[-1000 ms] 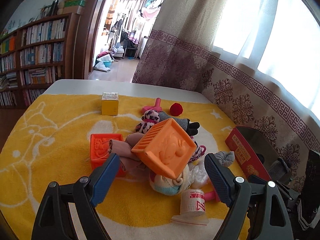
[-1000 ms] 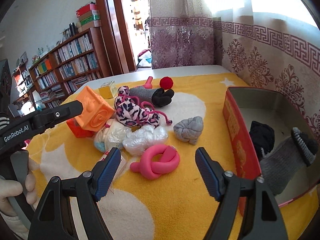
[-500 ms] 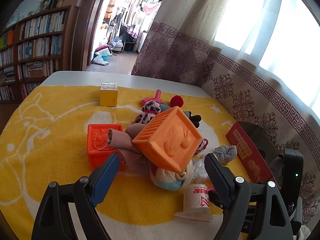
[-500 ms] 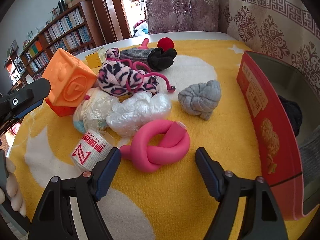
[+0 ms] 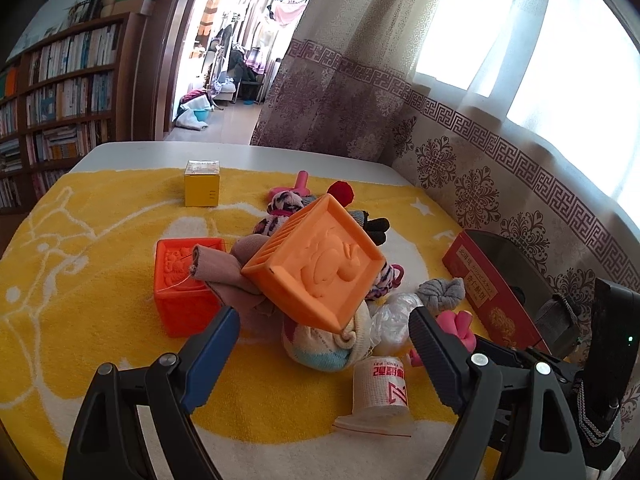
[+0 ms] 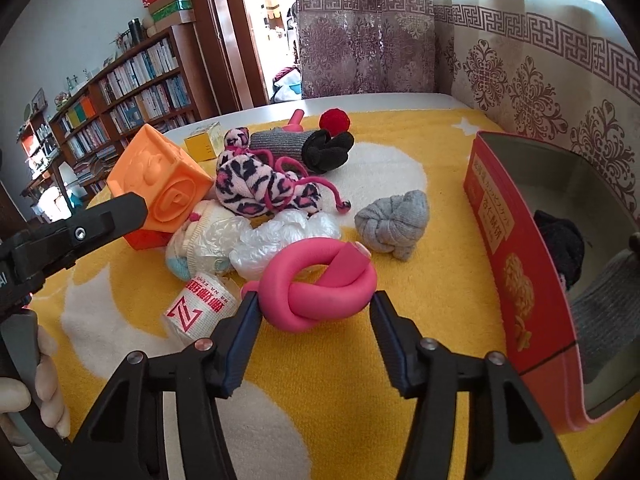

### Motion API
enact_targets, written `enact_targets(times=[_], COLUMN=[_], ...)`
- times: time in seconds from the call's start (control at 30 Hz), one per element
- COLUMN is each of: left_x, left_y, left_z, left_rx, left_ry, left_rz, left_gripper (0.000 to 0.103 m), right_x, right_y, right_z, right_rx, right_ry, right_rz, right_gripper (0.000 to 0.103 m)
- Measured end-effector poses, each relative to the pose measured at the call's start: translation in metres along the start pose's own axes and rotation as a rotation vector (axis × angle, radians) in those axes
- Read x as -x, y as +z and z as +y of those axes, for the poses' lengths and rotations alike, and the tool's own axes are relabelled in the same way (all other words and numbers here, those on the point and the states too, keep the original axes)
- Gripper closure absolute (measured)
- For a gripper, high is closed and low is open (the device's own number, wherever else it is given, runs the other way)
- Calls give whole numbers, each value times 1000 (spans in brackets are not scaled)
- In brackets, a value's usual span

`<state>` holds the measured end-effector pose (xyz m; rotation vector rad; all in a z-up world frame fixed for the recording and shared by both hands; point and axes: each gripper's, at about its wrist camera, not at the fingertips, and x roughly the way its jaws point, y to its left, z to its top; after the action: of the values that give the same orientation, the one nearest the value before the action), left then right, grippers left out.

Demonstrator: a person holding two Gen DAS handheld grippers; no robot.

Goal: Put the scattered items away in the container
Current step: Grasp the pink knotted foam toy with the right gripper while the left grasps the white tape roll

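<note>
A pink foam knot [image 6: 320, 280] lies on the yellow towel between the fingers of my right gripper [image 6: 314, 304]. Its jaws are closing, and the pads stand right at the knot's sides without squeezing it. My left gripper [image 5: 324, 332] hangs open over the pile, nothing between its fingers. Just beyond it a light orange cube [image 5: 320, 264] leans on a striped sock ball [image 5: 320, 344] and a beige cloth [image 5: 224, 276]. The red tin [image 6: 500, 216] stands open at the right, holding a black sock [image 6: 560, 240] and a grey sock [image 6: 604, 312].
A bandage roll [image 6: 200, 308], clear plastic wad [image 6: 276, 236], grey sock ball [image 6: 394, 220], leopard sock [image 6: 256, 184], grey-black glove [image 6: 304, 148], red pompom [image 6: 334, 120], yellow box [image 5: 202, 184] and darker orange cube [image 5: 180, 292] lie around. Curtains hang close behind the table.
The right gripper came down and forward to the pink knot, and its jaws narrowed around it. The left gripper stayed open and hardly moved.
</note>
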<state>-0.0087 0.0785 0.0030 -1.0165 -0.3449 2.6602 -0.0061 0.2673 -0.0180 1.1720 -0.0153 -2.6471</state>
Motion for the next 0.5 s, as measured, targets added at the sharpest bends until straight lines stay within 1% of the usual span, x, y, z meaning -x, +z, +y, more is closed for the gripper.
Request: enact_targets(times=[0.1,0.37,0.5], left_x=[-2,-13,-22], left_y=[-4,-19,-26], left_z=[-6,-29,-39], left_rx=[-22,-99,-137], left_ry=[-3,-5,-18], left_rz=[14,77,118], left_gripper=[15,15,15], right_x=[12,50,63], right_y=[2,9,10], right_z=[-6,-38,-55], right_rx=[-12,-96,-144], right_ry=[-29,-111,-129], right_rz=[-47,-199,-240], right_gripper=[43,43,43])
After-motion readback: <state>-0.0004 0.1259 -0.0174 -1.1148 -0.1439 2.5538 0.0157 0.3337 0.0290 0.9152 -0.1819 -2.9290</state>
